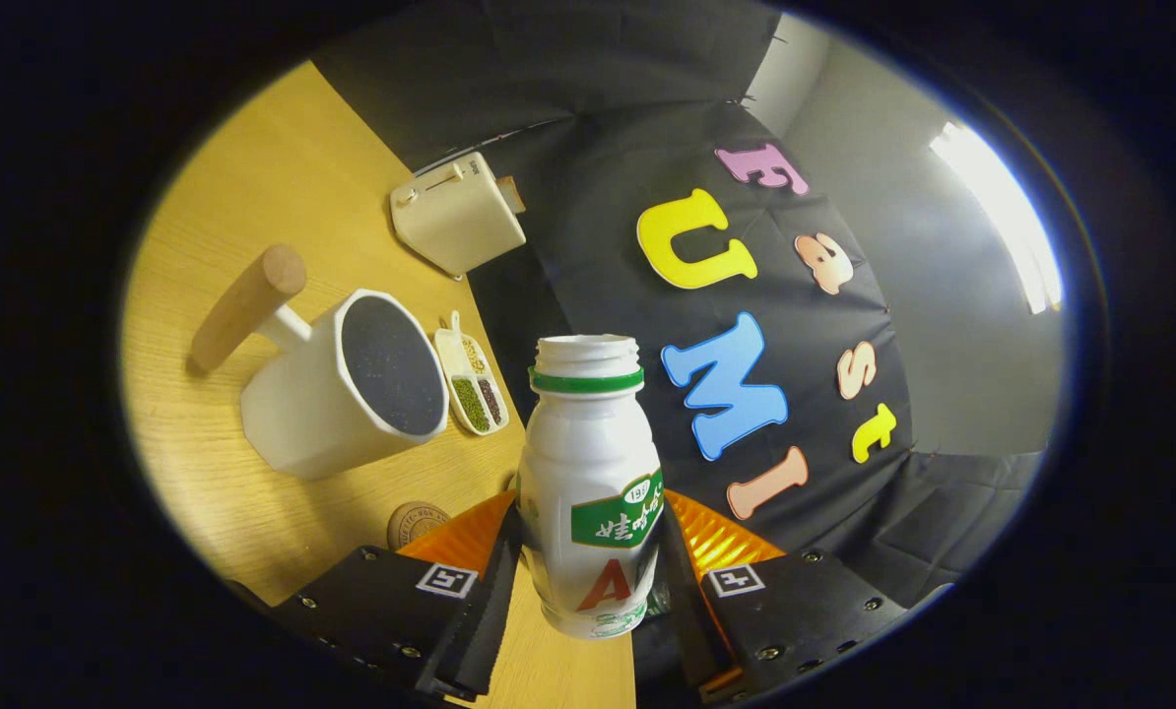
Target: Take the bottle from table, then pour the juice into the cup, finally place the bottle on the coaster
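Observation:
A small white bottle (588, 473) with a green neck ring and an open mouth sits between my two black fingers. My gripper (588, 591) is shut on the bottle, which is lifted off the wooden table (253, 197) and rolled with the whole view. The white cup (352, 389) with a dark inside and a wooden handle stands on the table just beyond the bottle's mouth, off to one side. A round brown coaster (417, 523) lies on the table near the left finger (470, 611), partly hidden behind it.
A cream toaster (458, 212) stands further back on the table near the black cloth wall. A small white divided dish (472, 384) with beans lies right behind the cup. The table's edge runs close beside the bottle.

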A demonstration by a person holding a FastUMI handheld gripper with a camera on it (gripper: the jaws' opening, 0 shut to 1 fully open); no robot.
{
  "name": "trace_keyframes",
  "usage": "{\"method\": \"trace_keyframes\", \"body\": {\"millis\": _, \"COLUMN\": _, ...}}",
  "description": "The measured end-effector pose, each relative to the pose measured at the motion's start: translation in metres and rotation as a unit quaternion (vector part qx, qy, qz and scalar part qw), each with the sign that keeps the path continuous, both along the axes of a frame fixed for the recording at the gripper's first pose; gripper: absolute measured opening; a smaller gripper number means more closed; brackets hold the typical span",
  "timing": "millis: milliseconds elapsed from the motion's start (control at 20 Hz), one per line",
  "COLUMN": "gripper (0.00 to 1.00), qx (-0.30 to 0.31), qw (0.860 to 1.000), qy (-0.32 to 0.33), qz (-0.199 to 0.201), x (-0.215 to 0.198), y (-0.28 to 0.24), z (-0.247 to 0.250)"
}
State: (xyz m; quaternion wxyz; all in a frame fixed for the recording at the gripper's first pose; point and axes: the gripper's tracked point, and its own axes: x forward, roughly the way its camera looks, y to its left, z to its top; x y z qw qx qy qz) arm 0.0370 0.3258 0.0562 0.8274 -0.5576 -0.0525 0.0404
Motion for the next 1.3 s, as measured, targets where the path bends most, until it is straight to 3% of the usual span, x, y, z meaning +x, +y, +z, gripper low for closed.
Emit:
{"method": "trace_keyframes", "body": {"millis": 550, "gripper": 0.70, "qx": -0.091, "qw": 0.995, "qy": -0.027, "qz": -0.020, "x": 0.002, "y": -0.003, "z": -0.003}}
{"method": "trace_keyframes", "body": {"millis": 1300, "gripper": 0.70, "qx": -0.163, "qw": 0.985, "qy": -0.057, "qz": -0.024, "x": -0.005, "y": 0.001, "z": 0.009}}
